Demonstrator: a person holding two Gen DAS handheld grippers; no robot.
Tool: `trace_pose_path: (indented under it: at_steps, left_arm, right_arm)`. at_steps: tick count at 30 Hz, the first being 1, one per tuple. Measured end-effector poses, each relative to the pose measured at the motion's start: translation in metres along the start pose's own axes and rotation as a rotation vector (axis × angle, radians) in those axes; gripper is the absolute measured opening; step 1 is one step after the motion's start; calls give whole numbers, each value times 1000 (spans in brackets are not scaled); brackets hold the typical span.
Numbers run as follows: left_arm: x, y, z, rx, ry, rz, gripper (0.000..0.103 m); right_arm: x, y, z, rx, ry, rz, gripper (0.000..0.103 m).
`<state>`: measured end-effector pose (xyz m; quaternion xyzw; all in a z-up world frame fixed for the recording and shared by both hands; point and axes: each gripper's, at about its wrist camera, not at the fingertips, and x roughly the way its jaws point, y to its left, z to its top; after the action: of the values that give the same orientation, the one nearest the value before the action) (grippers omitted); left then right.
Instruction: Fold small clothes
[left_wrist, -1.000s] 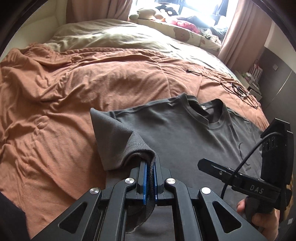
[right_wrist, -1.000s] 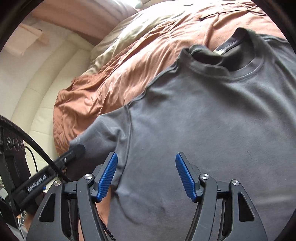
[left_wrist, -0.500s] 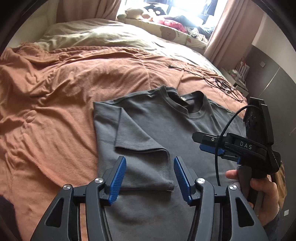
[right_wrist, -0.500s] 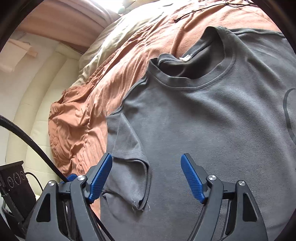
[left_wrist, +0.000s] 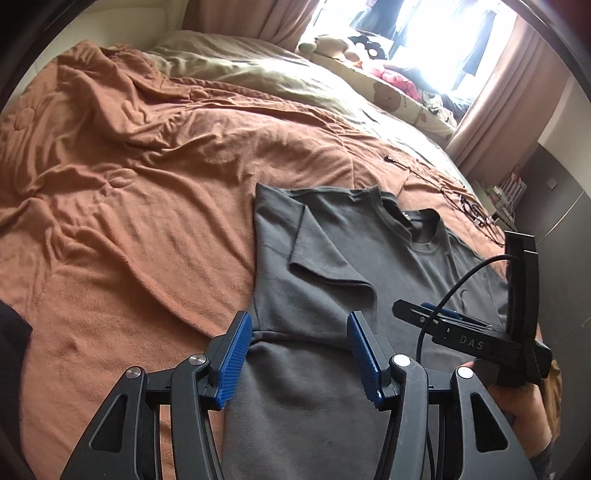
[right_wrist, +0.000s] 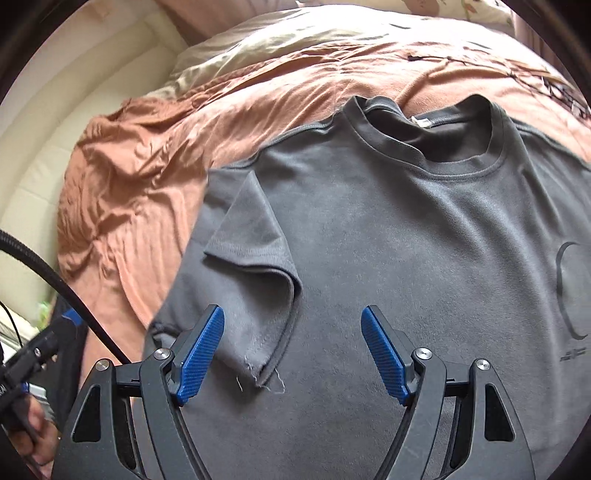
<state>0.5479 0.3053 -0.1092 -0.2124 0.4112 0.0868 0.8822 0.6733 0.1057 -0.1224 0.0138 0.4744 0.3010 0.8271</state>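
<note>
A dark grey T-shirt (left_wrist: 332, 266) (right_wrist: 424, 240) lies flat, front up, on a rust-orange blanket (left_wrist: 129, 177). Its near sleeve (left_wrist: 325, 258) (right_wrist: 251, 258) is folded inward over the chest, with loose threads at its hem. My left gripper (left_wrist: 299, 354) hovers open above the shirt's side edge, nothing between its blue pads. My right gripper (right_wrist: 291, 350) is open too, low over the chest beside the folded sleeve's hem. In the left wrist view the right gripper (left_wrist: 436, 314) shows side-on at the right, held by a hand (left_wrist: 517, 406).
The blanket (right_wrist: 140, 177) is rumpled and covers most of the bed. An olive duvet (left_wrist: 258, 70) and plush toys (left_wrist: 332, 44) lie at the far end by the bright window. A black cable (left_wrist: 469, 206) trails across the blanket beyond the collar. A padded cream headboard (right_wrist: 55, 122) stands on the left.
My left gripper let go of the sleeve, which now lies folded over the chest, then drew back toward the shirt's side. The right gripper stayed open and shifted slightly over the chest.
</note>
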Motion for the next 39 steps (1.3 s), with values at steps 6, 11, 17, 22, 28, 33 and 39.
trace_pose_path:
  at_steps: [6, 11, 17, 22, 28, 33, 39]
  left_arm:
    - [13, 28, -12, -61, 22, 10, 56]
    - [23, 47, -19, -121, 37, 3, 56]
    - [35, 57, -28, -151, 63, 10, 55]
    - [45, 64, -33, -169, 85, 22, 49]
    - [59, 75, -38, -220, 117, 24, 41]
    - [57, 75, -38, -218, 101, 21, 41]
    - [50, 86, -35, -252, 69, 57, 41]
  right_arm:
    - [-1, 17, -4, -38, -10, -61, 75]
    - [3, 31, 3, -99, -24, -98, 75]
    - [19, 45, 15, -190, -4, -157, 75]
    - [38, 55, 23, -242, 25, -202, 75]
    - [53, 66, 39, -301, 12, -236, 74]
    - [68, 80, 46, -360, 20, -241, 70]
    - [96, 97, 35, -486, 95, -218, 70]
